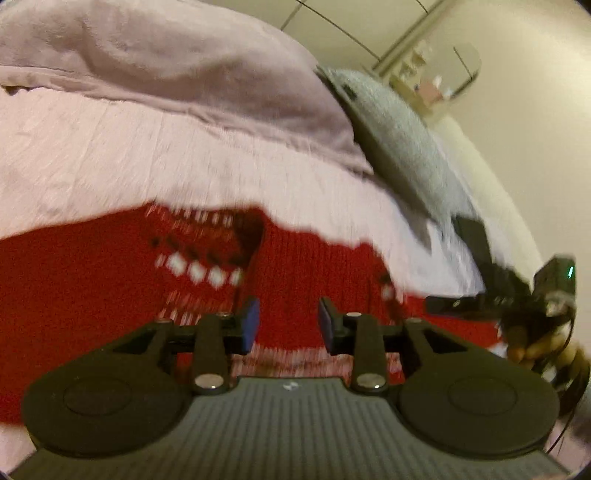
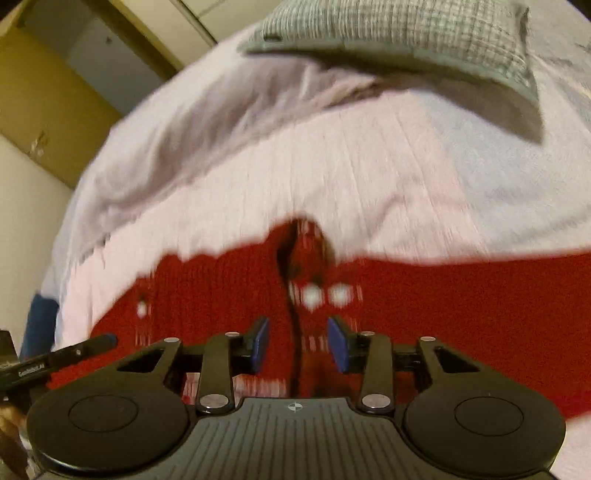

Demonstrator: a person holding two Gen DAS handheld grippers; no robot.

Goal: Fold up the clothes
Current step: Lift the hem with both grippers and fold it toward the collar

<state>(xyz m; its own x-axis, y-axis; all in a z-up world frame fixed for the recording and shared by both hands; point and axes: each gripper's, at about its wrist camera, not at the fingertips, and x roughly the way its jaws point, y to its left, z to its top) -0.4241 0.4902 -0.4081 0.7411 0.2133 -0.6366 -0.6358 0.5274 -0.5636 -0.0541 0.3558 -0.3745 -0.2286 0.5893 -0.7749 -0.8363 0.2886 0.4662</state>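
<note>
A: Where's the red sweater [image 1: 110, 280]?

B: Spread flat on the bed [image 1: 110, 155], over the pale pink sheet. In the left wrist view it fills the band from 9 o'clock across to about 3 o'clock, with a row of white diamonds near the centre. A fold or opening in the knit shows at about 12 o'clock of the tool.

A: And the left tool [image 1: 288, 325]?

B: Its blue pads stand apart with only red knit showing below the gap; nothing is pinched between them.

A: The right tool [image 2: 301, 343]?

B: Same: pads parted, hovering over the sweater [image 2: 461, 314]. A dark crease runs up between them, but neither pad presses on it.

A: Anything else on the bed?

B: A crumpled pink duvet [image 1: 166, 62] at 11 o'clock and a grey checked pillow [image 2: 406, 33] at 1 o'clock in the right view. The right tool shows at 3 o'clock in the left view, blurred.
</note>
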